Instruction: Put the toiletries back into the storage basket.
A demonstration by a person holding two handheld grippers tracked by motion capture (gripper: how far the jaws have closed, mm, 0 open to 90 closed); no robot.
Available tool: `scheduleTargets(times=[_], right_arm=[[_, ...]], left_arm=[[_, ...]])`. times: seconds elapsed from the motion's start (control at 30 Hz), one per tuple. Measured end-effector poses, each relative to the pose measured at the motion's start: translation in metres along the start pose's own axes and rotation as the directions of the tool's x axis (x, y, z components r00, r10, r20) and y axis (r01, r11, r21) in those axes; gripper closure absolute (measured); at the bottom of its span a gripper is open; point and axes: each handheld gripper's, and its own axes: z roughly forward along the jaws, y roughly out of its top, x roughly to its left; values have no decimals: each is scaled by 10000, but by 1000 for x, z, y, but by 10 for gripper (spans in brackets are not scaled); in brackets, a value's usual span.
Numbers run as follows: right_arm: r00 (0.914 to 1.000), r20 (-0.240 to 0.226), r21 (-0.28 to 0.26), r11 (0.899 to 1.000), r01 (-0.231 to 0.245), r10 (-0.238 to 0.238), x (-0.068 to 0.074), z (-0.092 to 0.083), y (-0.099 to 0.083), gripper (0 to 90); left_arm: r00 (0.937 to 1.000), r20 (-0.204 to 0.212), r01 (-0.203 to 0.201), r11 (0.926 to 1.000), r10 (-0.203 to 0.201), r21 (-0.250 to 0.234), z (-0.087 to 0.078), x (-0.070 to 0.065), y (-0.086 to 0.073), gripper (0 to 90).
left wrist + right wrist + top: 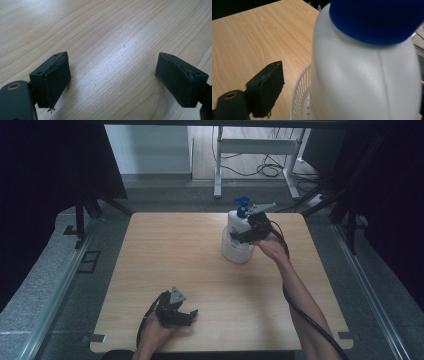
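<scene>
Closest to the lens in the right gripper view, the white bottle [364,75] with its blue cap [377,20] looms large and partly blurred. One black jaw stands off to the bottle's left with a clear gap of table between pad and plastic; the other jaw is hidden behind the bottle, so the right gripper [243,236] reads as open around the bottle, probably not pressing it. That view also shows what the high view barely resolves: the bottle sits in a white ribbed basket [298,97], whose slatted rim curves round its base.

From the high view, the bottle [236,227] stands upright toward the far right part of the wooden table [165,260], blue spray head [242,206] on top, with the right gripper at its near right side.

Well apart from the bottle, at the near edge, the left gripper [186,317] rests low. Its own view shows both jaws spread wide over bare wood grain, nothing between them.
</scene>
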Motion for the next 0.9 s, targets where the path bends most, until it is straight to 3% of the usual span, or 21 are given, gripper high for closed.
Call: scheduleTargets(times=[0.03,0.13,0.3,0.9], right_arm=[[9999,49,3,9999,105,-105,1,-2,1,23],[10000,65,2,10000,17,-17,2,-5,3,0],[9994,286,-86,9997,217,-215,8,-11,5,0],[9987,503,-254,9996,80,-67,8,-29,-8,0]], left_arm=[[10000,7,18,10000,-18,-11,0,0,0,121],[10000,8,14,10000,-14,-14,0,0,0,120],[10000,11,-13,10000,13,39,0,0,0,121],[10000,-8,9,10000,-9,1,0,0,0,121]])
